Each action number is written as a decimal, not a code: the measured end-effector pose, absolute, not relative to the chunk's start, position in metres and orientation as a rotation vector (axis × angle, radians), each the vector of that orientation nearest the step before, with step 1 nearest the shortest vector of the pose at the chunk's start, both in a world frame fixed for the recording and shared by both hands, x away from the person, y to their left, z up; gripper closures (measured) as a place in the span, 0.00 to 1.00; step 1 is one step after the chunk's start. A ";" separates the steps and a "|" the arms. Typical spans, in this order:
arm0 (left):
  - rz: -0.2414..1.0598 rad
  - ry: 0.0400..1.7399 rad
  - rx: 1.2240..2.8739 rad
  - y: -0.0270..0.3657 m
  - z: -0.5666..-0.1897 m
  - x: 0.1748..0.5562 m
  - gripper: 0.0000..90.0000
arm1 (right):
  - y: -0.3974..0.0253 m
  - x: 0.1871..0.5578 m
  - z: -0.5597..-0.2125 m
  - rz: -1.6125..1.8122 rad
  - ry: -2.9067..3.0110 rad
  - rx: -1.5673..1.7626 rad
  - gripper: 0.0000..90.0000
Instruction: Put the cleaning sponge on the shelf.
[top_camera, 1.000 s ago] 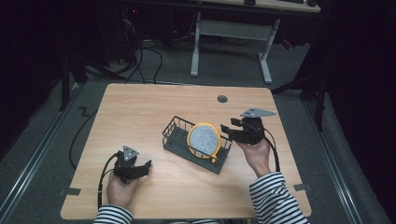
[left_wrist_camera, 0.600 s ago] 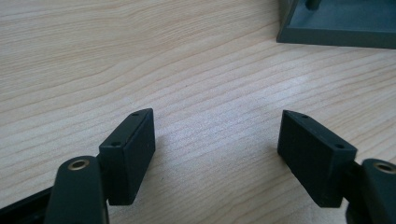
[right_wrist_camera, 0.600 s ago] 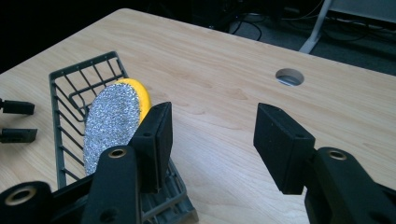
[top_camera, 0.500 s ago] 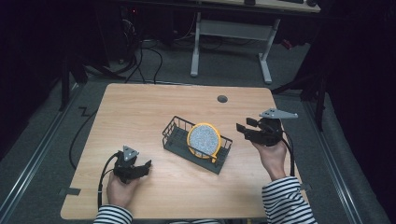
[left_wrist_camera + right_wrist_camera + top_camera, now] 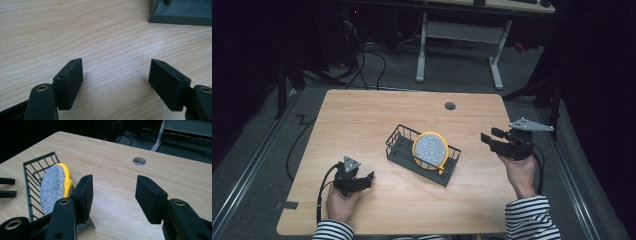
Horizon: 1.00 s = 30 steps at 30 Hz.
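A round yellow sponge with a glittery silver face point(image 5: 430, 149) point(image 5: 53, 187) leans upright inside a dark wire basket point(image 5: 401, 145) point(image 5: 35, 162) at mid-table. My right gripper point(image 5: 488, 139) point(image 5: 113, 195) hovers right of the basket, open, nothing between its jaws. Near the front left edge, my left gripper point(image 5: 367, 180) point(image 5: 116, 77) rests low on the wood, open and empty. A corner of the basket point(image 5: 180, 12) shows at the upper right of the left gripper view.
The light wooden table point(image 5: 362, 120) has a round cable hole point(image 5: 450, 106) point(image 5: 139, 161) at the back. Cables and a white desk frame point(image 5: 462, 35) stand on the floor behind. In the right gripper view, the left gripper's jaw tips point(image 5: 7, 187) show at far left.
My right gripper has pulled back to the right, away from the basket and sponge, and stands clear of them. The left gripper has stayed put.
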<state>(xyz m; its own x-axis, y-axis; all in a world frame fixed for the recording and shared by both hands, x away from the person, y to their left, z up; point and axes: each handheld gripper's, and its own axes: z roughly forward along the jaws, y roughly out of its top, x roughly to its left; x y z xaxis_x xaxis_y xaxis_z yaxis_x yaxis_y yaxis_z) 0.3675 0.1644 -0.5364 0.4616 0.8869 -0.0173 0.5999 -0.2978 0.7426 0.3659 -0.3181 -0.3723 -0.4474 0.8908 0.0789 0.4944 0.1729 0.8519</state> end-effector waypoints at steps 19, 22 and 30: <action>0.528 1.235 2.017 0.164 -0.536 0.368 0.31 | -0.347 0.338 -0.399 1.175 1.990 1.392 0.55; 0.528 1.235 2.017 0.164 -0.536 0.368 0.31 | -0.351 0.335 -0.404 1.177 1.981 1.408 0.56; 0.528 1.234 2.017 0.164 -0.536 0.368 0.31 | -0.354 0.330 -0.418 1.176 1.978 1.440 0.56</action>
